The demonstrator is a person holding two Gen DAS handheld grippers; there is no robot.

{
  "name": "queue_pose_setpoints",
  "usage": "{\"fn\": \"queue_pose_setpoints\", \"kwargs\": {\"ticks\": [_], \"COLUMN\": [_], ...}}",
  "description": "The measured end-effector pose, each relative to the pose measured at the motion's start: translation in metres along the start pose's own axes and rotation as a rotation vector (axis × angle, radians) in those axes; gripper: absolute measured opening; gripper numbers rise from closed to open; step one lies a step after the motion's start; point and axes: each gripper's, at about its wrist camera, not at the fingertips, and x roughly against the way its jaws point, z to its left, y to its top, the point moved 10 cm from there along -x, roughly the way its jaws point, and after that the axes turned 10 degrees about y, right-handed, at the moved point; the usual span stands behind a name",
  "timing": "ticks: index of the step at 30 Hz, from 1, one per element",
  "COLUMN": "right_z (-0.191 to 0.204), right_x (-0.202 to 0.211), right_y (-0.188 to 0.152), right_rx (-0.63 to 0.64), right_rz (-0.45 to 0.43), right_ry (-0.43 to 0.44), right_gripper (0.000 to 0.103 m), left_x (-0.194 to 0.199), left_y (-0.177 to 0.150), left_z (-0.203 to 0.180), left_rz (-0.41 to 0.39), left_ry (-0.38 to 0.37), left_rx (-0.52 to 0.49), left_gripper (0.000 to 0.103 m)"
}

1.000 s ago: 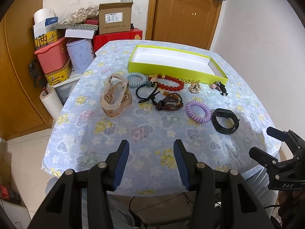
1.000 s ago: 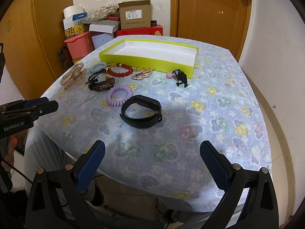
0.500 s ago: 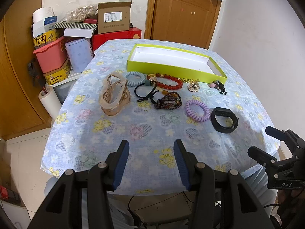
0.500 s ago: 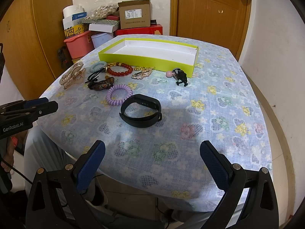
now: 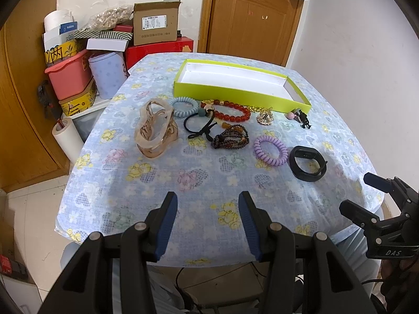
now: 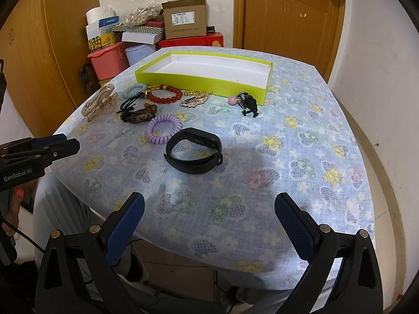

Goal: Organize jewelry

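Table [image 5: 209, 183] w/ floral cloth: tray [image 5: 235, 93], jewelry, hair ties.

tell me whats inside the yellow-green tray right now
Nothing shows inside the yellow-green tray: only its bare white floor. The near wall hides a thin strip of floor just behind it in both views. All the jewelry, such as the red bead bracelet, lies outside on the tablecloth.

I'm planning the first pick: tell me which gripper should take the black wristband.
Right. The right gripper is open and aimed almost straight at the black wristband, the nearest item ahead of it. From the left gripper the band lies off to the right, past the purple coil tie.
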Motion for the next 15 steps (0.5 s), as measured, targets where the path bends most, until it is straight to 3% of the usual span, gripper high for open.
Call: {"fn": "queue_pose_setpoints", "kwargs": {"ticks": [15], "right_z": [0.0000], "right_x": [-0.0001], "right_y": [0.0002], "right_rx": [0.000], "right_rz": [0.001], "right_ry": [0.001], "right_gripper": [0.100], "left_x": [0.0018], "left_y": [0.0005], "left_z": [0.0044], "left_rz": [0.003], "left_ry": [-0.006], "left_rx": [0.008], "left_gripper": [0.050]}}
